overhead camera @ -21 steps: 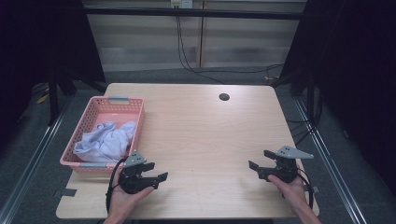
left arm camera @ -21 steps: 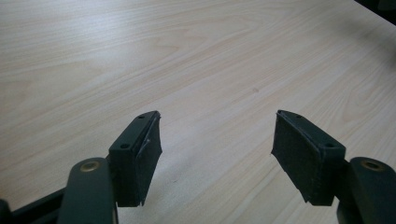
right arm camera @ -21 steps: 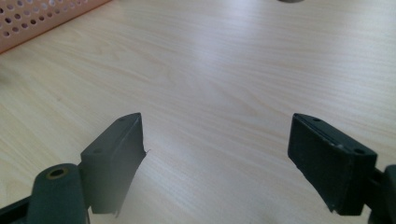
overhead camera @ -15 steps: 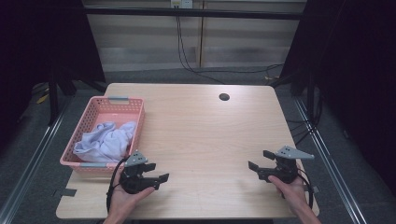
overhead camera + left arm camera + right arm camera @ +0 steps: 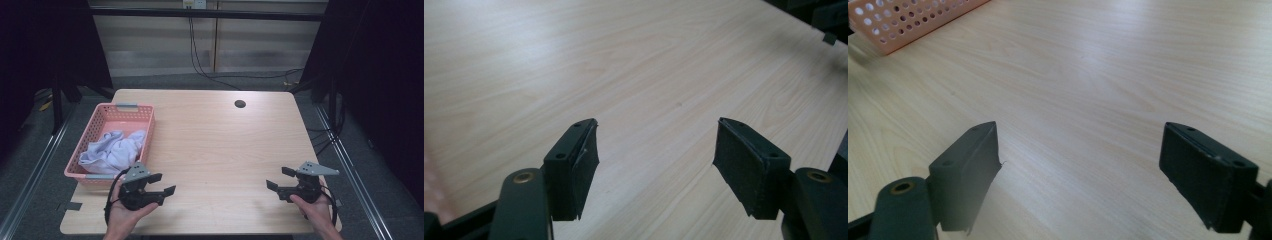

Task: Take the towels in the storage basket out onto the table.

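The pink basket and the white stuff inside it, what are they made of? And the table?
The pink basket looks like moulded plastic: its walls are full of small punched holes. The white stuff inside looks like soft cloth, crumpled into folds; which fabric I cannot tell. The table looks like pale wood, or a wood-look coating, with grain lines and a smooth, slightly shiny top.

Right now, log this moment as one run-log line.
left hand-held gripper: open, empty, beside pink basket | right hand-held gripper: open, empty | white cloth: in basket | table: bare centre
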